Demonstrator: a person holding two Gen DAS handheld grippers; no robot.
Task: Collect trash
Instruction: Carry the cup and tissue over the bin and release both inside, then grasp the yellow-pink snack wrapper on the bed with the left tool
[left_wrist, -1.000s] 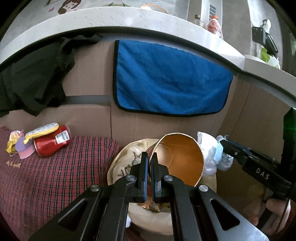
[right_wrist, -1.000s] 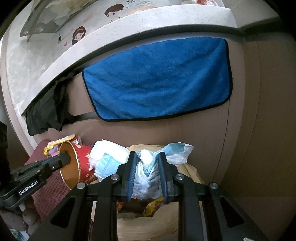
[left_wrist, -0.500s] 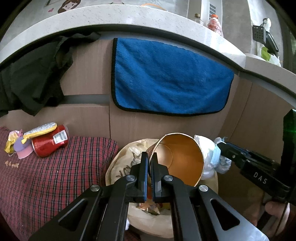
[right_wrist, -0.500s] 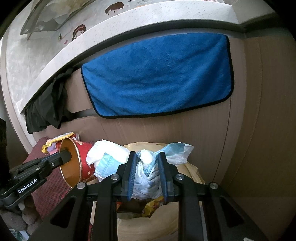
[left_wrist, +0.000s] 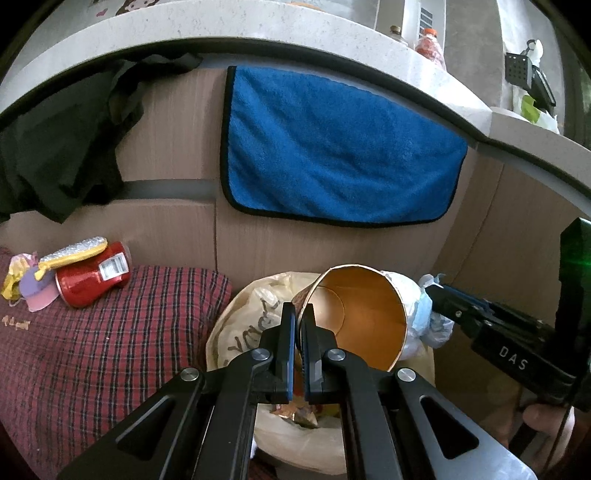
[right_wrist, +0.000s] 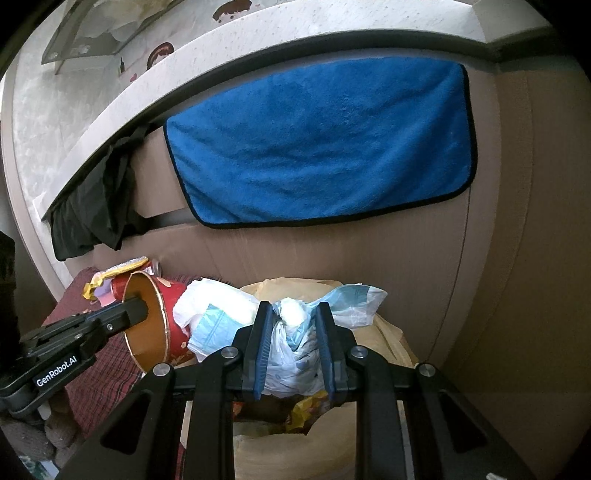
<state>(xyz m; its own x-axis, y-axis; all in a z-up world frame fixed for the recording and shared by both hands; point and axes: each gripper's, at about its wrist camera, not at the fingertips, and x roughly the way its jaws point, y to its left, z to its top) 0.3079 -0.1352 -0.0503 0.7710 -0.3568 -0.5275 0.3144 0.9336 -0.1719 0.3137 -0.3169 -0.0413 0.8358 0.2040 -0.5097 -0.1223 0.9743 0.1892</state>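
Note:
A paper cup (left_wrist: 365, 317), red outside and gold inside, hangs tilted over the open beige trash bag (left_wrist: 236, 332). My left gripper (left_wrist: 298, 314) is shut on its rim. From the right wrist, the cup (right_wrist: 173, 314) shows at the left with the left gripper (right_wrist: 140, 308) on its rim. My right gripper (right_wrist: 292, 308) holds a knotted white and blue plastic bag (right_wrist: 291, 347) over the trash bag (right_wrist: 388, 332). Its jaws are opening, and the bag still fills the gap and touches both pads. The same plastic bag (left_wrist: 432, 317) appears behind the cup.
A red can (left_wrist: 92, 273) lies on a plaid cloth (left_wrist: 92, 350) at the left, with a yellow glitter piece and purple paper beside it. A blue towel (left_wrist: 332, 147) and a black cloth (left_wrist: 55, 155) hang from the counter edge. A person's hand (left_wrist: 546, 424) is at lower right.
Both grippers have kept their places over the trash bag. The right jaws stand a touch wider around the plastic bag.

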